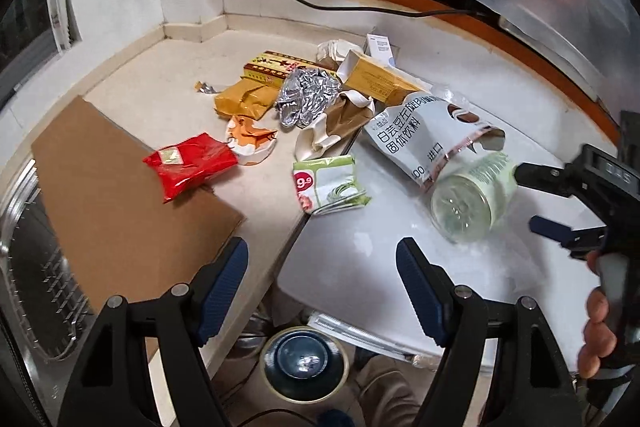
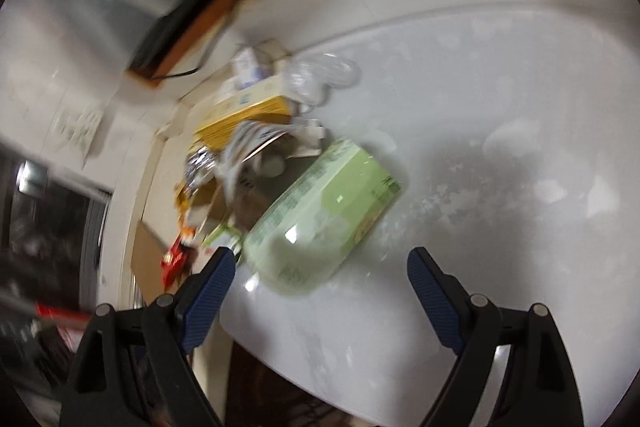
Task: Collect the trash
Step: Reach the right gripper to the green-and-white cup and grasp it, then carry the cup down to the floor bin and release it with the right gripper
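Observation:
A clear plastic bottle with a pale green label (image 1: 474, 195) lies on its side on the white table (image 1: 360, 259); it also shows in the blurred right wrist view (image 2: 324, 215). My right gripper (image 2: 320, 267) is open, its jaws just short of the bottle; it shows at the right in the left wrist view (image 1: 532, 199). My left gripper (image 1: 322, 267) is open and empty at the table's near edge. Trash lies beyond: a white drink pouch (image 1: 420, 135), a green-white wrapper (image 1: 328, 183), a red packet (image 1: 192, 167), crumpled foil (image 1: 308, 95), yellow boxes (image 1: 376, 75).
A brown cardboard sheet (image 1: 112, 195) lies on the beige counter (image 1: 160, 99) at left, beside a metal rack (image 1: 36, 287). A tape roll (image 1: 304, 363) sits below the table edge. A black cable (image 1: 320, 3) runs along the wall behind.

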Motion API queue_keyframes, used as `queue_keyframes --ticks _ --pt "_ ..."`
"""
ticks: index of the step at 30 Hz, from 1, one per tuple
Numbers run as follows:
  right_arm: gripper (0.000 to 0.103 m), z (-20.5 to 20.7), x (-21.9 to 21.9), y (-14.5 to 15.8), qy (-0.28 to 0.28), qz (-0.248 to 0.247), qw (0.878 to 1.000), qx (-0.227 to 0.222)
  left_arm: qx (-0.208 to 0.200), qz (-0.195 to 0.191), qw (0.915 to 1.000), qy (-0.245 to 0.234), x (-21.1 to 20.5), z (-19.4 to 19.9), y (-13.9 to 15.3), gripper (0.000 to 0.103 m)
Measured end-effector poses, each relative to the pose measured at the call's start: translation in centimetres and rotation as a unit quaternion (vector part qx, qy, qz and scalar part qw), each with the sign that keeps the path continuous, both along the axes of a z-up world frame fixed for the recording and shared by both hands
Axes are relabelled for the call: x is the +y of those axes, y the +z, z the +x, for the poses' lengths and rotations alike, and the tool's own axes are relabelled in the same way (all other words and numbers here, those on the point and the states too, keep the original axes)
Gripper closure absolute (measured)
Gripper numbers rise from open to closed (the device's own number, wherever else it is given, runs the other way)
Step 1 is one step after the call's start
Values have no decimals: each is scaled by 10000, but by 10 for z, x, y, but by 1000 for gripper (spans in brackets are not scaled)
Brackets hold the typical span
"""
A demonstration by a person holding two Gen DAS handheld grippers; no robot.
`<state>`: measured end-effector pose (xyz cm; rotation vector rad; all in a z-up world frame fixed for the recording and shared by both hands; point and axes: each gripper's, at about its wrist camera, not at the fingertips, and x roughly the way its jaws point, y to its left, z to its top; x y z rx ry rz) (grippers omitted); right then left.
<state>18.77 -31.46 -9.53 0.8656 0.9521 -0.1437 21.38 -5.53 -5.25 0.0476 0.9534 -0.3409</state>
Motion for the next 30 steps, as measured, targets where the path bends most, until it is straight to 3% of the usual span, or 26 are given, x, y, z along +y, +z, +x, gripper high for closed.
queue_keyframes --ticks 5,10,14,23,25,27,30 --pt "14 26 -1 -19 -227 84 9994 245 155 -30 9999 -22 -2 14 -13 28" --pt "14 42 6 -29 -57 52 9996 280 262 -5 9997 -35 -5 26 -21 28" --pt "24 38 6 -26 156 66 9999 15 310 164 9990 -287 -12 30 -28 28" --pt "30 14 -6 -26 475 503 9972 -273 -66 930 9912 -938 -38 30 -37 28" --pt "30 11 -5 -24 511 456 9973 -279 -135 1090 9889 -999 -44 33 -39 35" --pt "31 7 -7 -23 536 526 9967 -308 -83 1170 9870 -1097 -50 38 -41 51" --pt "33 3 -9 -25 558 700 9954 -344 31 1268 9845 -1211 -60 47 -48 63"
